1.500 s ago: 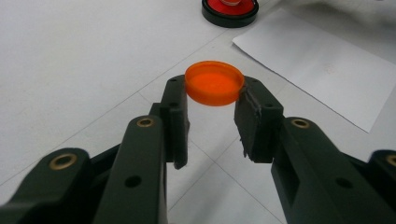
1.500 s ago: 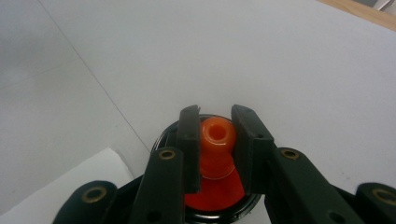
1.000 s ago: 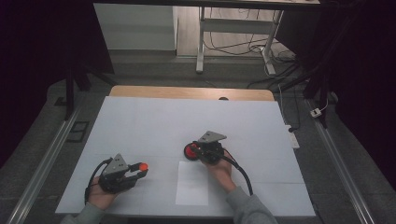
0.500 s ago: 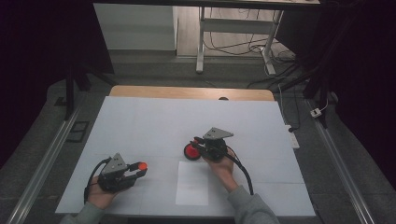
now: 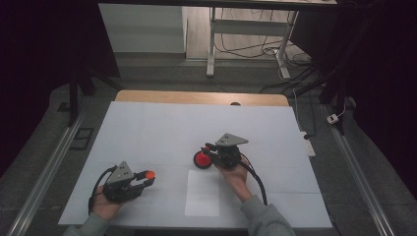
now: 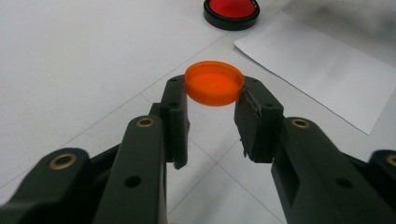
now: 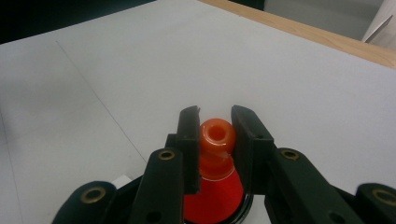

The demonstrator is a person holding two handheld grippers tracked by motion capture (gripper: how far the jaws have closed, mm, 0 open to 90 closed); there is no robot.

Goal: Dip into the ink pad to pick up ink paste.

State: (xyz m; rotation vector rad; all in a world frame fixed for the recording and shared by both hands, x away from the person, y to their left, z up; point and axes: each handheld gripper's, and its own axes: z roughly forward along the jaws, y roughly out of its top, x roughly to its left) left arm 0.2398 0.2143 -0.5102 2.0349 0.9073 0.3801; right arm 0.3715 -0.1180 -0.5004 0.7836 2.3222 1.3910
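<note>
Orange cap [image 6: 214, 83] sits clamped flat in my left gripper [image 5: 142, 179] at the near left, while my right gripper [image 5: 210, 150], closed on the upright red bottle's [image 7: 214, 186] open neck, stands farther and to its right, mouth upward.

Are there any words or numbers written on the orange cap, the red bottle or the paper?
None can be read: the orange cap in the left gripper, the red bottle in the right gripper and the sheet of paper all look blank.
</note>
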